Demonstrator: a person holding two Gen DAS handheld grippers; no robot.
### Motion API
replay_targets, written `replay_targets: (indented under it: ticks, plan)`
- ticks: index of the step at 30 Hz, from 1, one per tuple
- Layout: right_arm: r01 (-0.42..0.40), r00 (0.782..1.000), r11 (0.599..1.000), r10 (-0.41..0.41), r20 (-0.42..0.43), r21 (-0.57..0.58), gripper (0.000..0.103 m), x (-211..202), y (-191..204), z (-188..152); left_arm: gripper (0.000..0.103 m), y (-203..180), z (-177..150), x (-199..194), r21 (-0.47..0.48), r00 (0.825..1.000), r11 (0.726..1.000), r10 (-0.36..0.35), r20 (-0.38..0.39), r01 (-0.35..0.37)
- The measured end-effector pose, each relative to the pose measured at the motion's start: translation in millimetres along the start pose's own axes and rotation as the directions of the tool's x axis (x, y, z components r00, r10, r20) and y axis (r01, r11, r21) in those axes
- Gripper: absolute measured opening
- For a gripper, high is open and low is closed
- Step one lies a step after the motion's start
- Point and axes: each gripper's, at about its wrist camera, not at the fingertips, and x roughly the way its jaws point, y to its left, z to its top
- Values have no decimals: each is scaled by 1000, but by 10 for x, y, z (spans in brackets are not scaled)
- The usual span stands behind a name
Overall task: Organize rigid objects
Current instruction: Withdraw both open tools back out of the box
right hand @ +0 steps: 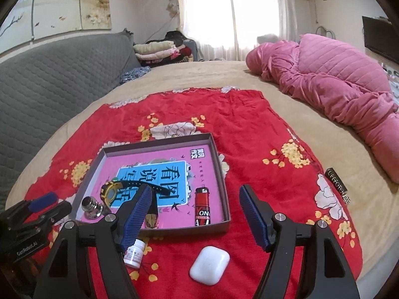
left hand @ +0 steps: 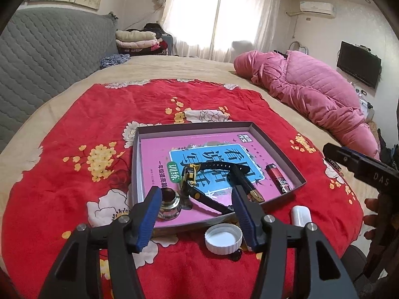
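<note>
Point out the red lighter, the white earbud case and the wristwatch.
red lighter (right hand: 202, 209): right wrist view, on its red body, inside the tray.
white earbud case (right hand: 209, 265): right wrist view, on its top face, on the cloth.
wristwatch (left hand: 189, 175): left wrist view, on its yellow-rimmed face.

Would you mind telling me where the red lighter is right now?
The red lighter lies inside the grey tray, in its near right corner on the pink book, to the right of the watch.
</note>
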Motion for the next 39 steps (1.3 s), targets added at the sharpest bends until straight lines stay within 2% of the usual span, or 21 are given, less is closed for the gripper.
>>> replay_targets:
  ticks: [17, 29, 39]
  plan:
    - [-9, 1000, 1000, 10, 29, -30, 74, -165, -34, -16, 58, -27, -44, -166, -12, 1000, 1000, 2, -4, -2]
    - [-28, 999, 998, 26, -39, -49, 74, -130, 15, -290, 58, -120, -165, -137, 5, 998, 999, -35, -59, 36]
    - [-85, 994, 990, 76, -85, -109, 74, -104, 253, -449, 58, -123, -276, -102, 6, 992, 999, -48, -118, 49]
